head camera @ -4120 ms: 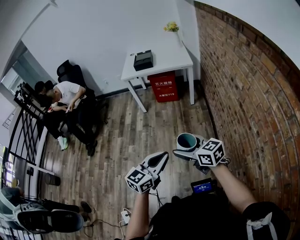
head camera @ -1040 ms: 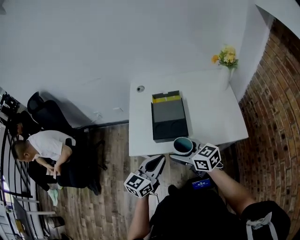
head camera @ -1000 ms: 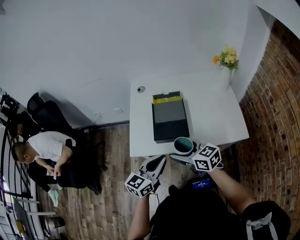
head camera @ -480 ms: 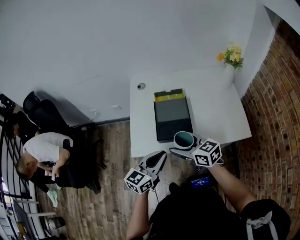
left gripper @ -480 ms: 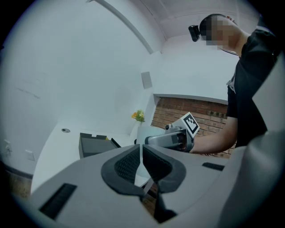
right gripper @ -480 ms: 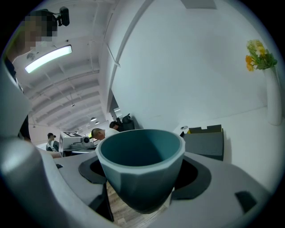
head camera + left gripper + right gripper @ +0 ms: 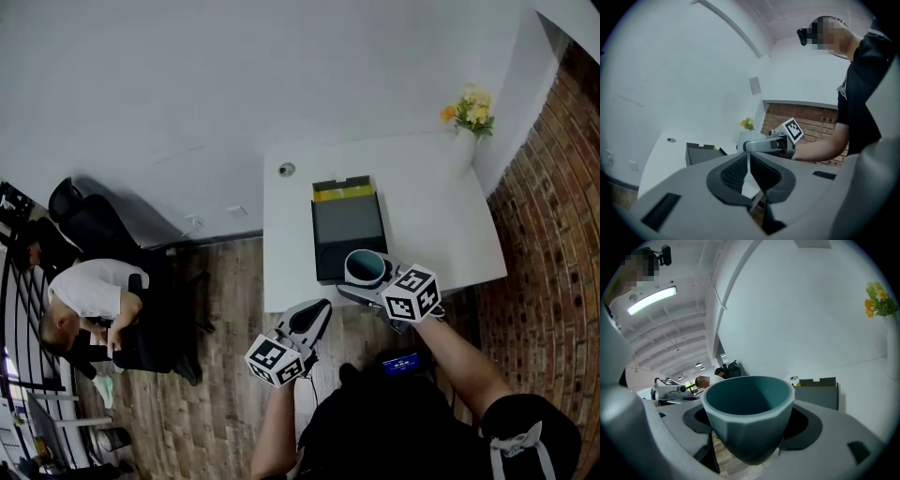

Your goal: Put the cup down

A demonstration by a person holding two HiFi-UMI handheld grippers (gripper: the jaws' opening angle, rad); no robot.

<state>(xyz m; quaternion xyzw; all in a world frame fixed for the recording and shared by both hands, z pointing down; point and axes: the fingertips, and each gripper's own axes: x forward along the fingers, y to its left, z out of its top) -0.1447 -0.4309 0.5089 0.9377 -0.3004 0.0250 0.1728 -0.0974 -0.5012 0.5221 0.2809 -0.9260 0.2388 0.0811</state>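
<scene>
A teal cup with a pale rim is held upright in my right gripper, which is shut on it. In the head view the cup hangs over the front edge of the white table, beside the near end of the dark tray. My left gripper is lower and to the left, over the wooden floor, with its jaws shut and nothing between them.
A dark tray with a yellow strip at its far end lies on the table's middle. A vase of flowers stands at the far right corner, a small round fitting at the far left. Brick wall at right; a seated person at left.
Over four seconds the view has closed in on the table. In the last second the cup and right gripper have moved forward from short of the table's edge to over it.
</scene>
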